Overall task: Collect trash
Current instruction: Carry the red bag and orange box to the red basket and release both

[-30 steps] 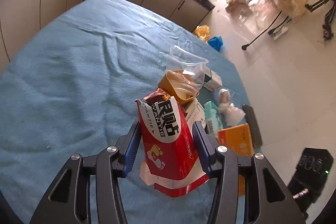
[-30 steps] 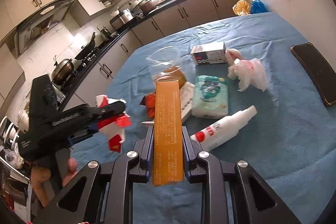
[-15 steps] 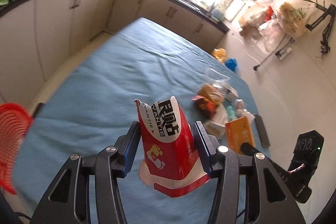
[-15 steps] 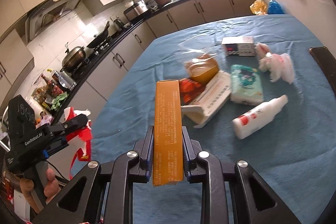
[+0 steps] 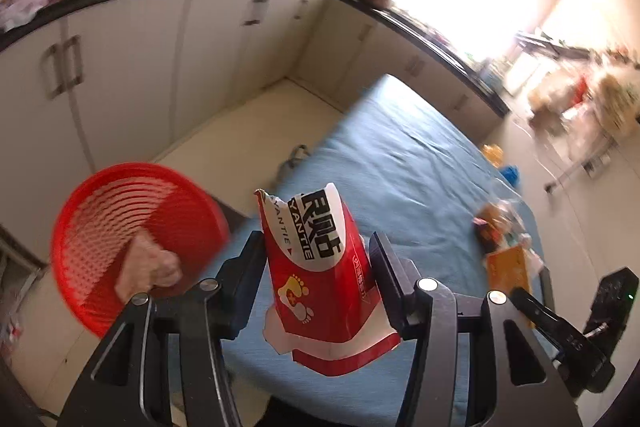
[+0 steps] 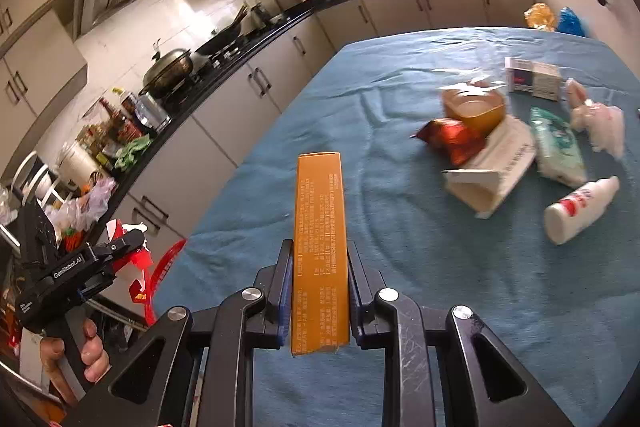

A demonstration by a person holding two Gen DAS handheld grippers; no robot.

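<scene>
My left gripper point(image 5: 316, 247) is shut on a torn red and white snack bag point(image 5: 320, 291), held in the air over the table's near left edge. A red mesh basket point(image 5: 100, 211) stands just left of it, below table level, with a pale crumpled thing point(image 5: 148, 267) inside. My right gripper point(image 6: 320, 251) is shut on a tall orange box point(image 6: 320, 211) above the blue cloth. The right wrist view also shows the left gripper point(image 6: 124, 251) with its bag point(image 6: 138, 259) by the basket's rim point(image 6: 164, 267), and a hand point(image 6: 84, 355) on its handle.
A pile of trash lies at the right of the blue-covered table point(image 6: 400, 267): an orange bowl point(image 6: 476, 107), a red wrapper point(image 6: 452, 139), a white carton point(image 6: 496, 167), a tissue pack point(image 6: 556, 143), a white bottle point(image 6: 580, 207), crumpled tissue point(image 6: 600, 119). Kitchen cabinets point(image 5: 160, 67) run along the left.
My left gripper has swung left with the bag, from over the table to beside the red basket. The right gripper has moved left with the orange box, away from the pile.
</scene>
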